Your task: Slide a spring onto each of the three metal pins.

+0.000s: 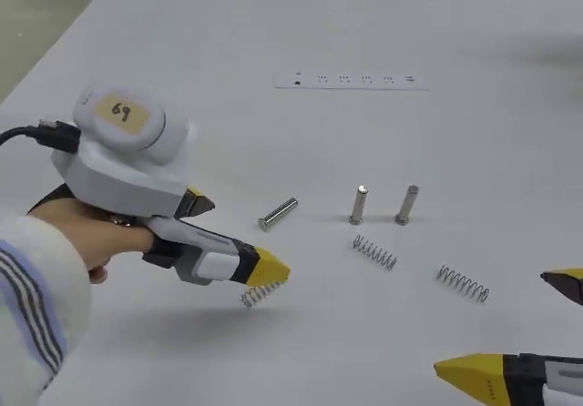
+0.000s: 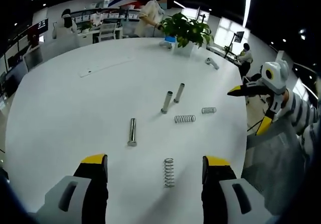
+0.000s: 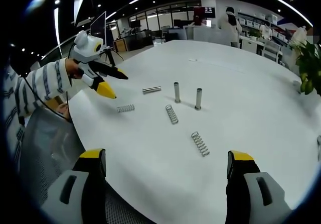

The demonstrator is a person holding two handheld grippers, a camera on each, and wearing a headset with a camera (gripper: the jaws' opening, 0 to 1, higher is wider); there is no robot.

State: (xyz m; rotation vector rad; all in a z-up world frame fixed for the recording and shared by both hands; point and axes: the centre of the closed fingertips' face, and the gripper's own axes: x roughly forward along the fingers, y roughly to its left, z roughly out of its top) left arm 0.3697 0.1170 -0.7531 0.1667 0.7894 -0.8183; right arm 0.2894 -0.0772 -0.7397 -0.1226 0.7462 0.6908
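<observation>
Our left tool (image 2: 155, 159), jaws wide and empty, hovers over the nearest spring (image 2: 169, 172) lying on the white tabletop (image 1: 182, 78) near the lying pin (image 1: 278, 213); we judge this light, springy coil rolls easily, so we pinch it gently mid-length, while our right tool (image 3: 166, 155) hangs equally wide.

white table (image 1: 182, 106), power strip (image 1: 351, 80), potted plant (image 2: 186, 30)

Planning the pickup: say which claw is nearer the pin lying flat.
Left. The left claw sits open right beside the lying pin; the right claw is much farther off.
</observation>
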